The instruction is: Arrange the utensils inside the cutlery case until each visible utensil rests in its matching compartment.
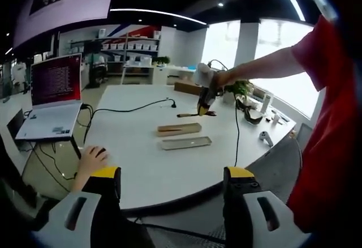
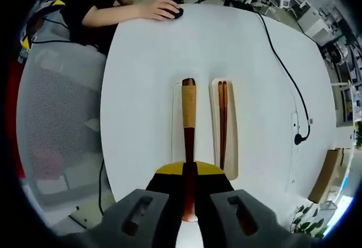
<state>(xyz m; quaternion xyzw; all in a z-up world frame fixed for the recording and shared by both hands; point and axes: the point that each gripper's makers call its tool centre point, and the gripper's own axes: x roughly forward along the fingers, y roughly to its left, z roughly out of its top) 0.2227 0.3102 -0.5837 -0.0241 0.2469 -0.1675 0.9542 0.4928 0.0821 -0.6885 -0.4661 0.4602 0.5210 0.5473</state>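
In the right gripper view, our right gripper (image 2: 189, 188) has its jaws closed on a wooden spoon (image 2: 189, 140), whose handle runs up the middle of the frame over the left tray of the cutlery case (image 2: 176, 129). The chopsticks (image 2: 223, 121) lie in the right tray, just beside it, on the white bench (image 2: 141, 78). At the upper left a person's hand (image 2: 158, 9) rests on a mouse. In the left gripper view, our left gripper (image 1: 172, 188) hangs at the bottom with its jaws wide apart and empty, well apart from the case at mid-frame; a laptop (image 1: 51, 98) sits at the left.
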